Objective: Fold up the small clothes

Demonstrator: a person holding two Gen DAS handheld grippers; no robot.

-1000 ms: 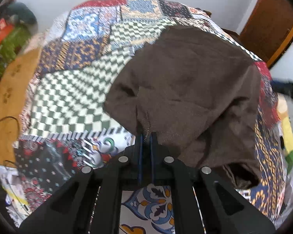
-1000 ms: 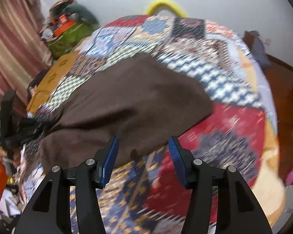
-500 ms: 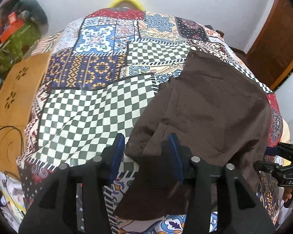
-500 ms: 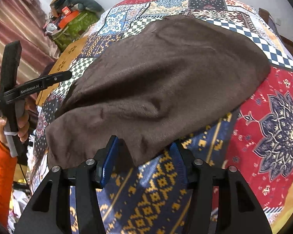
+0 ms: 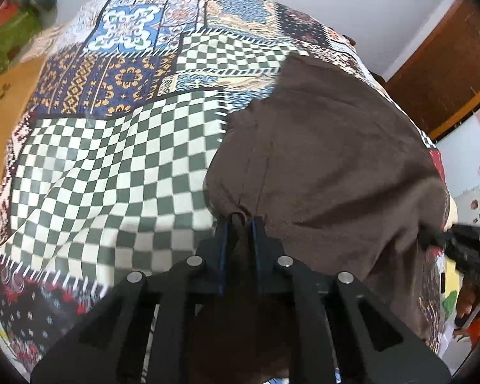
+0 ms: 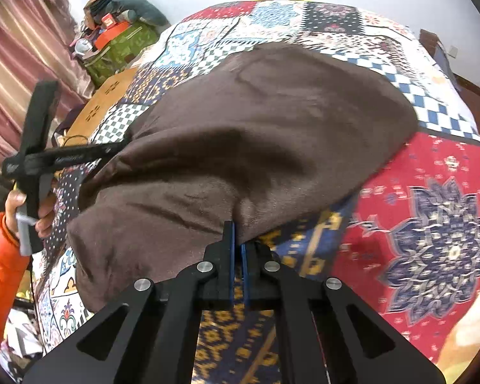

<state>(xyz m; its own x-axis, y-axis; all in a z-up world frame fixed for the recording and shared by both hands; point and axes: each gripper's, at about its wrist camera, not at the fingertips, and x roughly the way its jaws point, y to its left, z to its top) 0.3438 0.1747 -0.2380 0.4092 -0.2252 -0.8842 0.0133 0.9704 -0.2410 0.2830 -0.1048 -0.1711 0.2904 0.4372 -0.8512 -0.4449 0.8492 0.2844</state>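
Note:
A brown garment (image 5: 320, 160) lies spread on a patchwork quilt (image 5: 112, 166). My left gripper (image 5: 240, 220) pinches the garment's near left corner; its jaws are closing, with a bunch of brown cloth between the blue pads. In the right wrist view my right gripper (image 6: 236, 233) is shut on the near edge of the garment (image 6: 256, 128), which puckers at the pads. There the left gripper (image 6: 118, 148) shows at the cloth's left end, gripped by a hand. The right gripper's dark tip (image 5: 432, 236) meets the cloth at the far right of the left wrist view.
The quilt (image 6: 432, 224) covers a bed. An orange sleeve (image 6: 0, 262) is at the lower left. A green bag with clutter (image 6: 118, 44) and a striped curtain (image 6: 9, 64) stand beyond a wooden board (image 6: 102, 108). A brown door (image 5: 438, 64) is at the right.
Both grippers came down onto the garment's near edge and closed on it. The left one had let go of the cloth and opened half a second ago, then shifted right.

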